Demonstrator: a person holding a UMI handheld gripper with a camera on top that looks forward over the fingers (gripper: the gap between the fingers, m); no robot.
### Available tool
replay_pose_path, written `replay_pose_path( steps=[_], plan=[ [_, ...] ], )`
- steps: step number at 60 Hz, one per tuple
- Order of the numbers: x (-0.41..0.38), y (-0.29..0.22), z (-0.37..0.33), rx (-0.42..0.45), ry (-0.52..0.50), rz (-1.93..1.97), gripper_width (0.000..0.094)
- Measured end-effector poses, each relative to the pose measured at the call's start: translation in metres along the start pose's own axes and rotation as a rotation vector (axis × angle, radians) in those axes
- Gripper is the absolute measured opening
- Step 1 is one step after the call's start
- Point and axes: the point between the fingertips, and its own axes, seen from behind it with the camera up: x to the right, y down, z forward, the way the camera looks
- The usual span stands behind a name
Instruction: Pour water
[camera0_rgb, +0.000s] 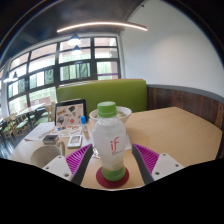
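Observation:
A clear plastic bottle (108, 140) with a green cap and a white label with red letters stands upright on a dark red coaster (112, 181) on the wooden table (175, 130). My gripper (112, 168) is open. The bottle stands between the two fingers, with a gap at either side. The pink pads (82, 160) lie left and right of its lower part. The bottle's lowest band looks green. I cannot tell how much water is in it.
A framed picture or tablet (70, 115) stands behind the bottle to the left, with small items and a pale round dish (46, 154) near it. A green sofa back (115, 94) and large windows (50, 70) lie beyond the table.

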Motion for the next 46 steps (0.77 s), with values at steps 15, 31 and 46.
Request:
replay_pose_path(
  steps=[15,31,46],
  plan=[
    [0.003,-0.016,-0.106,0.079,0.009,-0.029,0.0821],
    [0.008,0.024,-0.218,0.077,0.019,-0.002,0.0812],
    [0.026,0.056,-0.251,0.069,0.002,0.073,0.0817]
  ],
)
